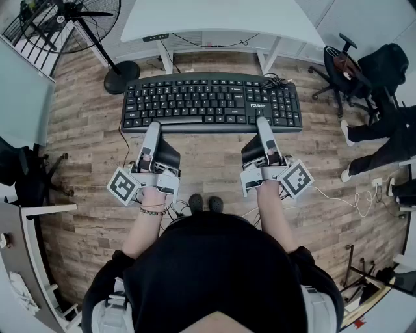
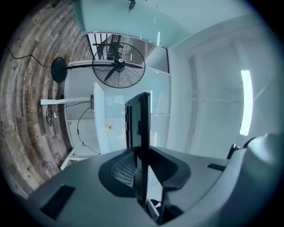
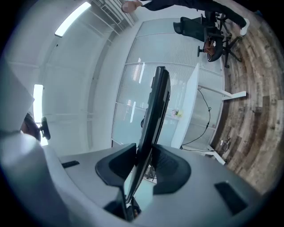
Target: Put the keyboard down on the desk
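Note:
A black full-size keyboard (image 1: 211,102) hangs in the air over the wooden floor, keys up, in front of a white desk (image 1: 214,19). My left gripper (image 1: 154,125) is shut on its near edge toward the left end. My right gripper (image 1: 262,121) is shut on the near edge toward the right end. In the left gripper view the keyboard (image 2: 141,128) shows edge-on as a thin dark slab pinched between the pads. The right gripper view shows the same slab (image 3: 153,119) clamped between its pads. A cable leaves the keyboard's far right corner.
A standing fan (image 1: 71,19) with a round base (image 1: 121,76) stands left of the desk. An office chair (image 1: 341,68) and a seated person's legs (image 1: 383,133) are at the right. A white cable (image 1: 344,198) lies on the floor. Shelving (image 1: 29,260) stands at the near left.

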Tool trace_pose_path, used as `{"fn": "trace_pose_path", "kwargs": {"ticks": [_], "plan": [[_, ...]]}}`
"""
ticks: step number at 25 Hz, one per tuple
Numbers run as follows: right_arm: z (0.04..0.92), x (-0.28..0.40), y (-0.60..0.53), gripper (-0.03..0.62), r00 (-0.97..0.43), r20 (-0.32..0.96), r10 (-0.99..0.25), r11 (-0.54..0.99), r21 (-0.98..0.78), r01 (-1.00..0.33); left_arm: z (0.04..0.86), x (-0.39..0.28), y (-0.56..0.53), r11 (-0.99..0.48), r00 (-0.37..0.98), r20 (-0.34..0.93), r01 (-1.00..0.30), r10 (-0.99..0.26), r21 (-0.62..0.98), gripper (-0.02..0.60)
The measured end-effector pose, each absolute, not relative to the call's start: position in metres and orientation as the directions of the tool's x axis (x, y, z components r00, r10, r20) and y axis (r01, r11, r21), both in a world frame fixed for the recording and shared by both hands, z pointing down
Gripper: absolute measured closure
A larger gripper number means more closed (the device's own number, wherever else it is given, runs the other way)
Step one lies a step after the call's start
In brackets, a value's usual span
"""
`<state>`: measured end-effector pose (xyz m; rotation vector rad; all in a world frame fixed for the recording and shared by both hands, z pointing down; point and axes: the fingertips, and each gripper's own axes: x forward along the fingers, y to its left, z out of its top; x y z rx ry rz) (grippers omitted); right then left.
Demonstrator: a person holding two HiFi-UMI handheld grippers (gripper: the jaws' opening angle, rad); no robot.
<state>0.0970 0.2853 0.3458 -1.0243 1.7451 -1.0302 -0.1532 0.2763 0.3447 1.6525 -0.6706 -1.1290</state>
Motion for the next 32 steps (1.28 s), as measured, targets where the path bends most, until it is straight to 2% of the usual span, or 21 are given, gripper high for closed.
{"fn": "trace_pose_path", "kwargs": {"ticks": [32], "plan": [[0.3537, 0.0974, 0.2835, 0.479, -0.288, -0.214, -0.934, 0.28, -0.936, -0.214, 0.344, -0.1521, 0.2711, -0.325, 0.441, -0.31, 0.044, -0.842, 0.945, 0.488]]}}
